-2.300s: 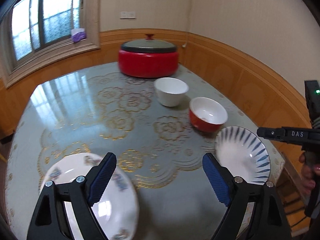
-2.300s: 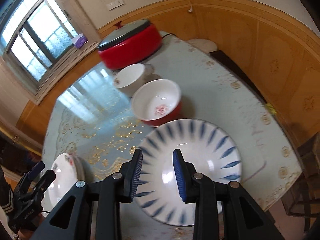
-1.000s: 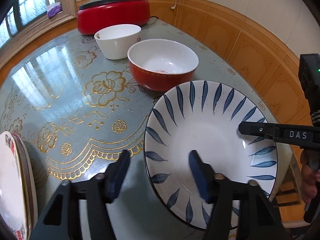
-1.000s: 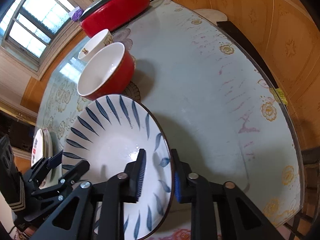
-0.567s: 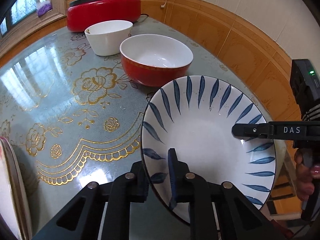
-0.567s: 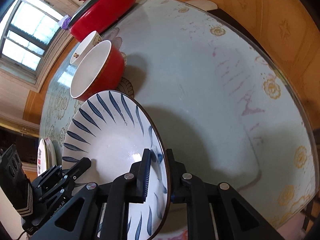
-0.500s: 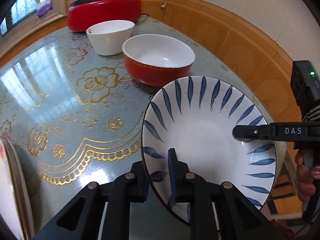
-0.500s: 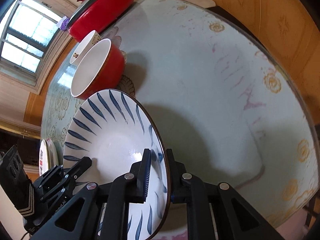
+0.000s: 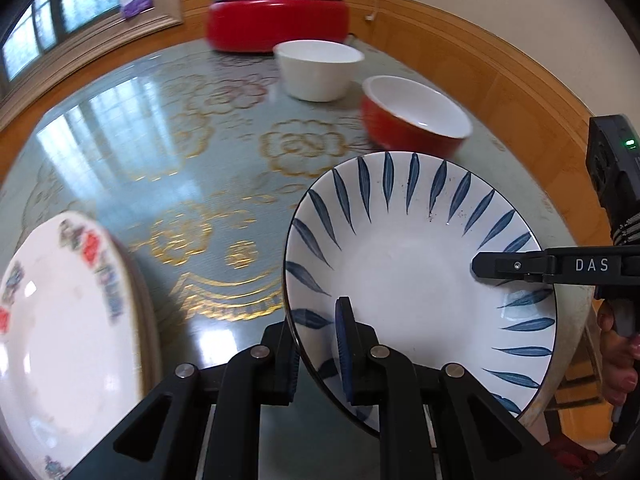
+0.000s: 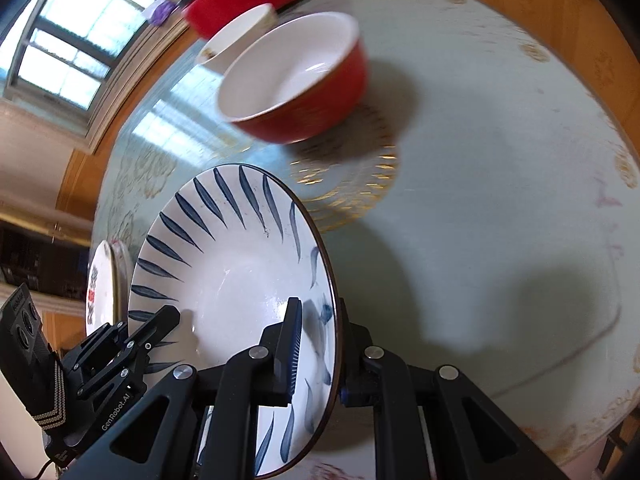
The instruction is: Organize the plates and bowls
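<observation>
the round table under a pale green, gold-flowered glossy cover [image 9: 132,152] fills both views, with a wide red lidded cooker [image 9: 278,20] at the top centre of the left wrist view. the large white ceramic plate with blue leaf strokes around its rim [image 9: 416,264] sits lower right in that view and lower centre-left in the right wrist view, raised off the table and tilted; a second ago it lay lower and closer to the red bowl. a white flower-printed plate [image 9: 60,340], blurred, fills the lower left, much nearer than half a second ago. a red bowl with a white inside [image 9: 416,116] and a plain white bowl [image 9: 318,68] stand beside each other at upper centre-right. the left gripper [image 9: 320,344] reaches in from the bottom edge, jaws clamped on the blue-leaf plate's near rim; the right gripper [image 10: 316,340] grips the opposite rim likewise. its finger reads "das" at the right edge of the left wrist view; "genrobot.ai" shows on the left gripper at the lower left of the right wrist view.
</observation>
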The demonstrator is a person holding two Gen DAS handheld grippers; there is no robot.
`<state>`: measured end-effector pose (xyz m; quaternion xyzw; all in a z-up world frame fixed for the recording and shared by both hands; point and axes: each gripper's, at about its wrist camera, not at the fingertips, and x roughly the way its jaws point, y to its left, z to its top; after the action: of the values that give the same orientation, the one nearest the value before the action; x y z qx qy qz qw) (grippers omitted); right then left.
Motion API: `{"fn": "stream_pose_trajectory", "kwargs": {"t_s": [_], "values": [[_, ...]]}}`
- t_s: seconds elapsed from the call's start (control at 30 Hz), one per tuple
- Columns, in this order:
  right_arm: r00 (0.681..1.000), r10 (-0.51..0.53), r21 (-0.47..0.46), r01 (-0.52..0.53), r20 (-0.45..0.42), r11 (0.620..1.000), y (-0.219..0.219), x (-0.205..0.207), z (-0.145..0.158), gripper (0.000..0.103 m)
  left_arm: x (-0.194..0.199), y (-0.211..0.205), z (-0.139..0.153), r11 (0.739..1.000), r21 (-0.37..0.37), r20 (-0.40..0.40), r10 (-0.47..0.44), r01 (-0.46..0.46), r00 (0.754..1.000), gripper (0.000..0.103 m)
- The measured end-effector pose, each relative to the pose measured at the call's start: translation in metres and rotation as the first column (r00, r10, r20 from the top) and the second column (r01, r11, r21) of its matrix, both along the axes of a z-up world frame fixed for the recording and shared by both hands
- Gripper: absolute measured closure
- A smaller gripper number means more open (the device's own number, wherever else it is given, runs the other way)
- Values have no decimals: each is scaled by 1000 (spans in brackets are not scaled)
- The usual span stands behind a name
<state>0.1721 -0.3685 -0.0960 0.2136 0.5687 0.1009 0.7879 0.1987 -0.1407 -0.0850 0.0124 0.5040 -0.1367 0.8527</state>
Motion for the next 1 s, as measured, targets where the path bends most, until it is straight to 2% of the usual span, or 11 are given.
{"fn": "stream_pose_trajectory", "kwargs": {"t_s": [0.23, 0.37, 0.53, 0.63, 0.7, 0.73, 0.8, 0.87, 1.0], "values": [[1000, 17, -5, -17, 13, 1000, 24, 21, 1, 89, -1, 23, -4, 999, 4, 0, 38, -38, 999, 86], [1000, 18, -42, -17, 22, 999, 38, 22, 2, 86, -4, 22, -5, 1000, 8, 4, 26, -26, 1000, 84], [999, 7, -39, -5, 43, 999, 44, 23, 8, 79, -7, 23, 0, 1000, 2, -8, 6, -6, 1000, 83], [998, -11, -60, 15, 67, 998, 40, 18, 18, 77, -11, 27, 12, 1000, 3, 15, 3, -3, 1000, 75], [996, -27, -70, 33, 81, 997, 34, 15, 25, 76, -13, 28, 22, 1000, -5, 38, 7, -7, 999, 57], [995, -39, -69, 45, 87, 997, 30, 14, 28, 76, -13, 28, 29, 1000, -11, 57, 8, -8, 998, 52], [992, -69, -59, 75, 101, 995, 19, 11, 34, 75, -12, 27, 39, 1000, -17, 96, 12, -10, 995, 33], [989, -100, -50, 106, 110, 993, 8, 13, 38, 74, -10, 24, 49, 1000, -7, 139, 16, -15, 990, 21], [982, -153, -43, 159, 107, 986, -13, 22, 42, 73, 5, 16, 62, 1000, 17, 166, 16, -19, 986, 19]]}}
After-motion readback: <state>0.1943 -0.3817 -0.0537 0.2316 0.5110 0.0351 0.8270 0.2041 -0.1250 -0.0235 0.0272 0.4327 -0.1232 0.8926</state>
